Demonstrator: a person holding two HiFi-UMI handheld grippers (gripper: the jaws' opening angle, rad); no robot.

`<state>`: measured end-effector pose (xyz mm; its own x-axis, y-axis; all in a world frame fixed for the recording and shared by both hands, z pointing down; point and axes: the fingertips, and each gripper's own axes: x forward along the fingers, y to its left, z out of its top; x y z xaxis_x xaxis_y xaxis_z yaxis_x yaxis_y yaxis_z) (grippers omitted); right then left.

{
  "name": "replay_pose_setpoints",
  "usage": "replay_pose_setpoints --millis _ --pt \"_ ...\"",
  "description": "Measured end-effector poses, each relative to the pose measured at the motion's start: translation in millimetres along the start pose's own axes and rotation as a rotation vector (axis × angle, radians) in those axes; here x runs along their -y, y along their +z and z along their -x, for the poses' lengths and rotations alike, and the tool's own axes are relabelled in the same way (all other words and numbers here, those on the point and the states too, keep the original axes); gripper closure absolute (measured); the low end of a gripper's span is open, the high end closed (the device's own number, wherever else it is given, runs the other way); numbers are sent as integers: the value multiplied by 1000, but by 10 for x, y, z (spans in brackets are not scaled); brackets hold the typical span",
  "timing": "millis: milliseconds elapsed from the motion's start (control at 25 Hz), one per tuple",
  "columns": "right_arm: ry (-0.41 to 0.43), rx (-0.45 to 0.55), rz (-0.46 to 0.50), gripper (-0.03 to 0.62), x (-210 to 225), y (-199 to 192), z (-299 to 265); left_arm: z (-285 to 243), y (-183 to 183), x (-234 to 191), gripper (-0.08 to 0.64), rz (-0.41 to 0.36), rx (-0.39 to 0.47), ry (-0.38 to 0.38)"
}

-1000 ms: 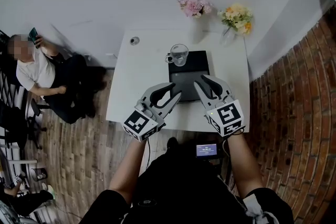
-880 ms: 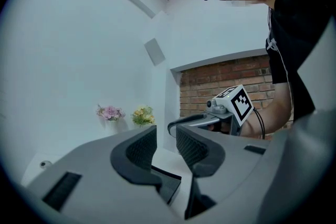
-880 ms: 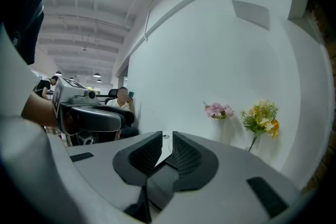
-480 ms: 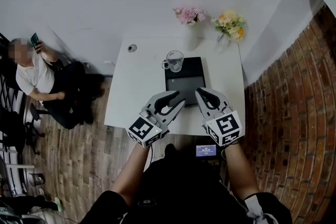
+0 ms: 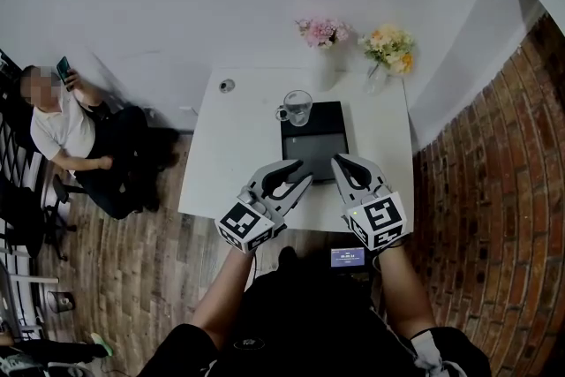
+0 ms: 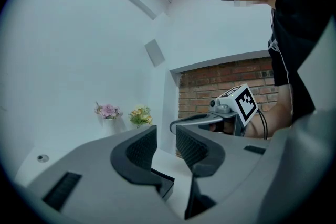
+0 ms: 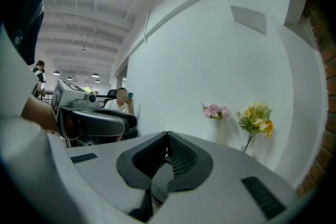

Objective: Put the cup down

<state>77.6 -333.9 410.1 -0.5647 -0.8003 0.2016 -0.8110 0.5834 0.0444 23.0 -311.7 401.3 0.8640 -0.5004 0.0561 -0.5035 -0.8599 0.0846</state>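
**Cup stands on the dark mat, both tongs clear of it**

The glass cup (image 5: 297, 107) stands upright on the white counter (image 5: 231, 156). It rests on the far left corner of a black mat (image 5: 315, 146), with its handle turned to the left. Nothing touches it.

Both tongs hang over the near part of the counter, well apart from the cup and close to the person holding them. The left tongs (image 5: 298, 172) point in toward the mat from the left. Seen from their own camera, the left tongs (image 6: 166, 136) have their jaws a little apart, with only the counter and the mat's edge showing through the gap, so they are open and empty.

The right tongs (image 5: 341, 162) reach over the mat's near right corner. In their own view the right tongs (image 7: 167, 137) have the ribbed pads meeting at the tip with nothing caught between them, so they are closed and empty.

At the far edge of the counter, against the white wall, are a bunch of pink flowers (image 5: 320, 32) and a bunch of yellow flowers (image 5: 389, 43). A small round object (image 5: 227, 86) lies near the far left corner. To the left of the counter a seated person (image 5: 64, 126) holds up a phone. A brick wall (image 5: 499, 190) runs along the right side.
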Motion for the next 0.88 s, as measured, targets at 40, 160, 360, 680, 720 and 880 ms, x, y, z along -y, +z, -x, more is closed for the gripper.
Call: replay_pose_setpoints --millis 40,160,360,680,720,880 --pt "0 1 1 580 -2 3 1 2 7 5 454 -1 2 -1" --pt "-1 5 7 580 -28 12 6 29 -22 21 454 -4 12 -12" --pt "-5 -3 2 580 -33 -4 11 23 -19 25 454 -2 21 -16" --pt "-21 0 -13 578 19 -21 50 -9 -36 50 454 -1 12 -25" --pt "-23 0 -13 580 22 -22 53 -8 -38 54 454 -1 12 -27" --pt "-27 1 -17 580 35 -22 59 -8 -50 58 454 3 11 -30"
